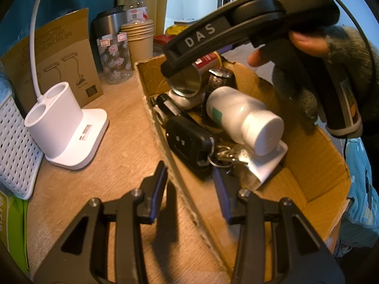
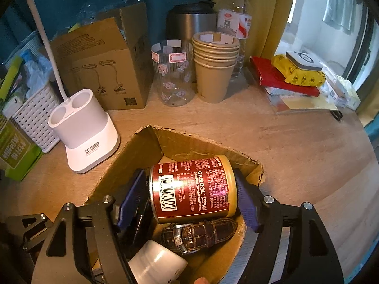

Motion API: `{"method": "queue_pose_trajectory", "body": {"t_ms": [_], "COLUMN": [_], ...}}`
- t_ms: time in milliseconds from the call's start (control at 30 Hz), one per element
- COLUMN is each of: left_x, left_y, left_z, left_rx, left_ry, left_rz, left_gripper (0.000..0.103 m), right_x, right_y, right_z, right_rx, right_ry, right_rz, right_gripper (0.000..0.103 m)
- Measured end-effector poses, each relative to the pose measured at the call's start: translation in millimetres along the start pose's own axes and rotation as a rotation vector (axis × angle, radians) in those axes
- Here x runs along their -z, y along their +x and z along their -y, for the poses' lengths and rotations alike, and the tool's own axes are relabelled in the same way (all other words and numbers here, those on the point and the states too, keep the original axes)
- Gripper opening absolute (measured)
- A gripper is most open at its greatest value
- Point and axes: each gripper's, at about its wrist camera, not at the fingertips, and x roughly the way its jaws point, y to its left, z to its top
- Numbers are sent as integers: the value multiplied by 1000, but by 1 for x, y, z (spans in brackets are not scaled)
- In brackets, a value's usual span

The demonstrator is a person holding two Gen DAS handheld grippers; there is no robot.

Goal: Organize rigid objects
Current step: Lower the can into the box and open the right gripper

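Rough brown corrugated cardboard box [image 2: 201,146], torn and fuzzy at the rim, on a pale matt wood-grain table [image 2: 296,146]. In it a glossy metal can [image 2: 194,187] with a shiny red printed label — light glaring off it — and a dark leather watch strap [image 2: 201,233], grained and stitched, with a polished metal case. The white plastic bottle [image 1: 239,116] looks smooth, with a soft sheen, its cap ribbed. The black car key [image 1: 187,142] is matt plastic, its rings bright metal. Behind stand a satin white plastic lamp base [image 2: 87,127], dull paper cups [image 2: 214,71], a clear printed jar [image 2: 174,73] and a brushed steel flask [image 2: 189,23].
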Motion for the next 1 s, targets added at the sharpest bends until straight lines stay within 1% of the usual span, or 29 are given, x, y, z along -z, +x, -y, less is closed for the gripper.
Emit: {"method": "queue_pose_trajectory", "body": {"t_ms": [167,233,267,333,500,567,600,700,733,767,833,1000], "left_x": [0,0,0,0,0,0,0,1,1,1,1,2], "left_y": [0,0,0,0,0,0,0,-1,-1,-1,-2,-2], "left_z": [0,0,0,0,0,1,1,2,2,1,2,2], "left_rx": [-1,0,0,0,-1,-2,-2,-1,-1,-1,-2,-2], "left_ry": [0,0,0,0,1,2,2,1,1,-1,1,-1], "left_rz": [0,0,0,0,0,1,1,0,1,0,1,1], "left_gripper": [41,41,41,41,41,41,41,41,41,41,41,41], "right_x": [1,1,1,1,1,3,4,11,15,19,26,40], "right_y": [-1,-2,-4,-8,-8,-8,-9,-14,-15,-18,-23,-42], "right_z": [0,-1,-1,0,17,17,14,9,7,6,9,27], "right_rx": [1,3,7,20,-16,-21,-20,-18,-4,29,93,88], "right_ry": [-5,-9,-9,-7,61,31,-7,-85,-126,-170,-214,-204], "right_rz": [-11,-8,6,27,7,3,0,20,25,40,69,97], "right_gripper": [76,79,84,85,85,85,85,85,85,85,86,86]}}
